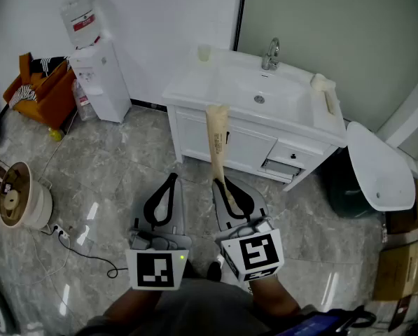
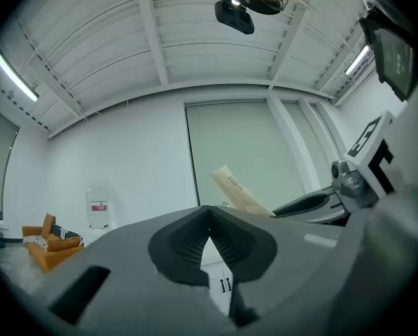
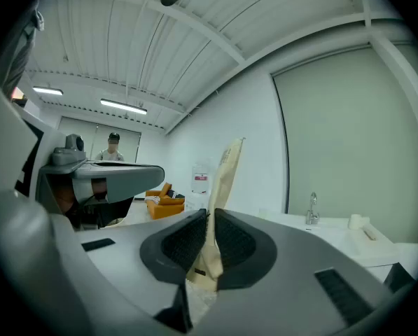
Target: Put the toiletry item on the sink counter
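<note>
Gripping the beige toiletry tube (image 1: 217,135) by its lower end, the right gripper (image 1: 226,187) had its jaws clamped tight on it. The tube rose from the jaws toward 12 o'clock, its top showing against the cabinet front just below the edge of the white sink counter (image 1: 194,86), not resting on it. The left gripper (image 1: 168,184), just beside at 9 o'clock, had its jaws pressed together on nothing. A water dispenser (image 1: 100,75) stood at 10 o'clock.

Tube (image 1: 216,138) lower end hidden inside right tool (image 1: 223,186); print unreadable.
</note>
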Available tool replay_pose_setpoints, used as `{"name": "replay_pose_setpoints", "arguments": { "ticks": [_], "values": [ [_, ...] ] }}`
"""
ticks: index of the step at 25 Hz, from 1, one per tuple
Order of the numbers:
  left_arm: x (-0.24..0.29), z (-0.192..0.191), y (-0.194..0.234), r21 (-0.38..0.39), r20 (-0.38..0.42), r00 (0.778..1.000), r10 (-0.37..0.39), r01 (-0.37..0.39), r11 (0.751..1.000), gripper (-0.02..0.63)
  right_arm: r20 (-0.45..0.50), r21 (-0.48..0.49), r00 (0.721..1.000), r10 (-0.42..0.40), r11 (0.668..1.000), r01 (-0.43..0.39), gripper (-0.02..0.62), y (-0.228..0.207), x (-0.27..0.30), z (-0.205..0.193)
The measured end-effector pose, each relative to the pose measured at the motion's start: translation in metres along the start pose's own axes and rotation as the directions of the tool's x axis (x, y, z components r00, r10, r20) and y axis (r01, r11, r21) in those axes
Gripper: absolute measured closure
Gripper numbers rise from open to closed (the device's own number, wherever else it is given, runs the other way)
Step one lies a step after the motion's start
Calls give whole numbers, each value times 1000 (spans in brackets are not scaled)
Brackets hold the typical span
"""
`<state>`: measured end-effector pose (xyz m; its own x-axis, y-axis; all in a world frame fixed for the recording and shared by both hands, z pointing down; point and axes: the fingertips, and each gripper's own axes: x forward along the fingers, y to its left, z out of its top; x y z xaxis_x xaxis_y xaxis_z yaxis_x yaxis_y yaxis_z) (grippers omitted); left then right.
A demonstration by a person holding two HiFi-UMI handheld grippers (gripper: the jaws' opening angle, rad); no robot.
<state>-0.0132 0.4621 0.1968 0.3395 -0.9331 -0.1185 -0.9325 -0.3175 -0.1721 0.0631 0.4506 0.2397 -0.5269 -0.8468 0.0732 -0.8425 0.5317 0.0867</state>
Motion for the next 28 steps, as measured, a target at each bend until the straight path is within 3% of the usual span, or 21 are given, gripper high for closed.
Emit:
{"name": "replay_pose_setpoints", "arguments": {
  "ticks": [19, 28],
  "values": [
    [7, -13, -54, 10, -53, 999, 8, -7, 1000, 595, 0, 82, 1000, -22, 996, 22, 549, -52, -36, -23],
    [37, -31, -32, 8, -68, 997, 39, -38, 999, 595, -27, 83, 1000, -10, 996, 12, 549, -71, 1, -35]
  ]
}}
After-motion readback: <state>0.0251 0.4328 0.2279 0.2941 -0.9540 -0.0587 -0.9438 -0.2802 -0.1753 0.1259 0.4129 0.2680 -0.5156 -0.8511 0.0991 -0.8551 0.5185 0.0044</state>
